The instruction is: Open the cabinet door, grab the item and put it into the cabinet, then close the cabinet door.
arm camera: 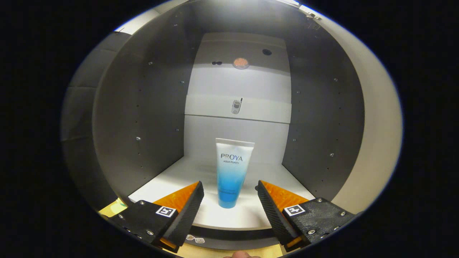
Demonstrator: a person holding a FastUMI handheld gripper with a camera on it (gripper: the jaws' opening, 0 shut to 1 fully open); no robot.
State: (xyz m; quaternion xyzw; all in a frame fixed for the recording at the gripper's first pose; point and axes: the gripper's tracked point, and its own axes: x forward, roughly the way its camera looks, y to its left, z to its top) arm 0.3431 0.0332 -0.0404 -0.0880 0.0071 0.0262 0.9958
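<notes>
The tool (230,190) is spread wide and pinches nothing; its left finger (186,211) stands apart from the tube (232,172). The tube stands upright on its cap on the cabinet floor (172,179), between the two fingertips and slightly beyond them, inside the open cabinet. It looks light, with soft plastic walls that give under pressure and a smooth, perhaps slippery skin. I would take it low, near the stiffer cap end
</notes>
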